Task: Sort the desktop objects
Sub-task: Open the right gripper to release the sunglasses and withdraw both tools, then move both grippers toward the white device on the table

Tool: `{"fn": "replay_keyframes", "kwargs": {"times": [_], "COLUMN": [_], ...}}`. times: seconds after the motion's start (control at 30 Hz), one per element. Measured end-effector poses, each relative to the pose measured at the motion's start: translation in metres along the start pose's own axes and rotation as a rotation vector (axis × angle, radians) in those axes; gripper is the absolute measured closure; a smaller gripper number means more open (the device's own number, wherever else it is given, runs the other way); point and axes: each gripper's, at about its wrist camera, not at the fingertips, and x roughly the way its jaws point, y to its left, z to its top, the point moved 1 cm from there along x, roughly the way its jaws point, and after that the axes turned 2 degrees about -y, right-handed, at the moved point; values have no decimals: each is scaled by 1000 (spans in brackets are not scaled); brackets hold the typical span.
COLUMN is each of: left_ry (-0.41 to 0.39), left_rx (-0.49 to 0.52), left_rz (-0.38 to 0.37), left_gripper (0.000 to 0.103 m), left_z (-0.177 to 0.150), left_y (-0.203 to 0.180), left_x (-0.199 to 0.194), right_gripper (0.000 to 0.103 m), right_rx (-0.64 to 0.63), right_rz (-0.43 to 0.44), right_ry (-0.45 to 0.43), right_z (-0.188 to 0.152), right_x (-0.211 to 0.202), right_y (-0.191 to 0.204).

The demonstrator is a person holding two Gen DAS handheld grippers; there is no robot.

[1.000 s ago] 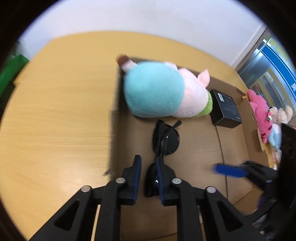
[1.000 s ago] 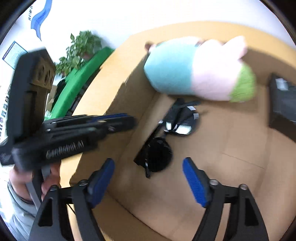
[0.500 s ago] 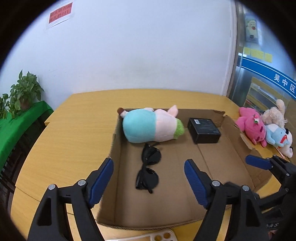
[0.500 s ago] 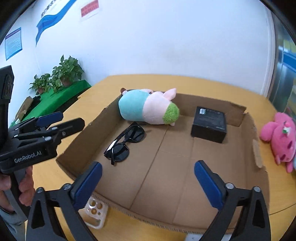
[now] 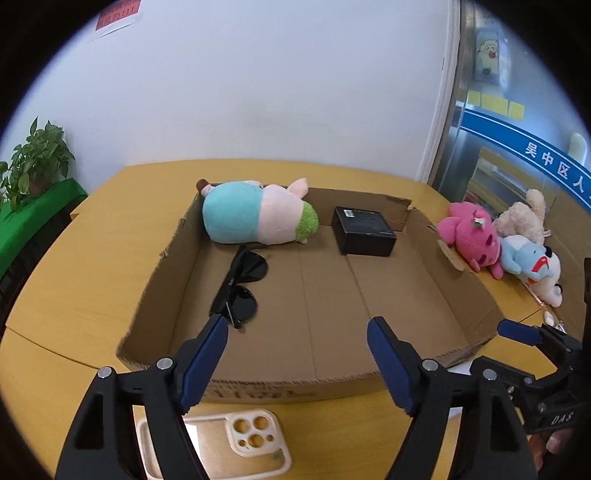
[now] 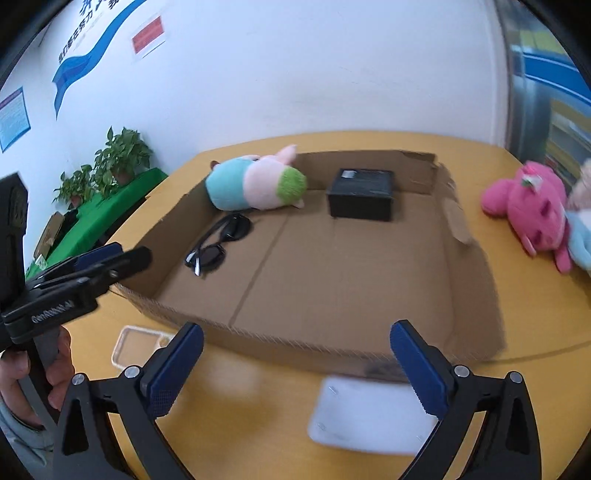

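Phone case (image 5: 218,441) lying on the desk just in front of the cardboard box (image 5: 258,384) — next candidate.
Likely light, flexible, slippery — pinching a long edge looks best; left gripper (image 5: 297,360) and right gripper (image 6: 295,365) both opening, holding nothing.

I read "GenRobot.AI" along the arm of the left tool (image 6: 107,258), off to the left of my right tool. "DAS" stood on the right tool (image 5: 524,332). On the blue band (image 5: 517,136) up to the right were the characters "吴中区人". The red wall notice (image 5: 118,14) was illegible.
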Motion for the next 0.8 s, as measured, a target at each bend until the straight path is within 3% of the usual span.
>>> {"fn": "replay_keyframes", "kwargs": {"times": [0.23,0.4,0.6,0.8], "left_ry": [-39,6,64,89], "left_rx": [49,56,20,15], "left_rz": [74,124,124,113], "left_gripper": [25,25,25,25], "left_z": [0,0,-12,-22], "left_y": [-1,20,39,44], "left_x": [-4,13,32,36], "right_gripper": [0,0,0,1], "right_rx": [-32,-51,-37,20], "right_rz": [-58,-55,-153,-165], "right_ry": [-38,-59,-22,18], "right_z": [-4,2,4,-3], "right_x": [-21,-13,15,31], "right_y": [-13,-8,-32,-69]}}
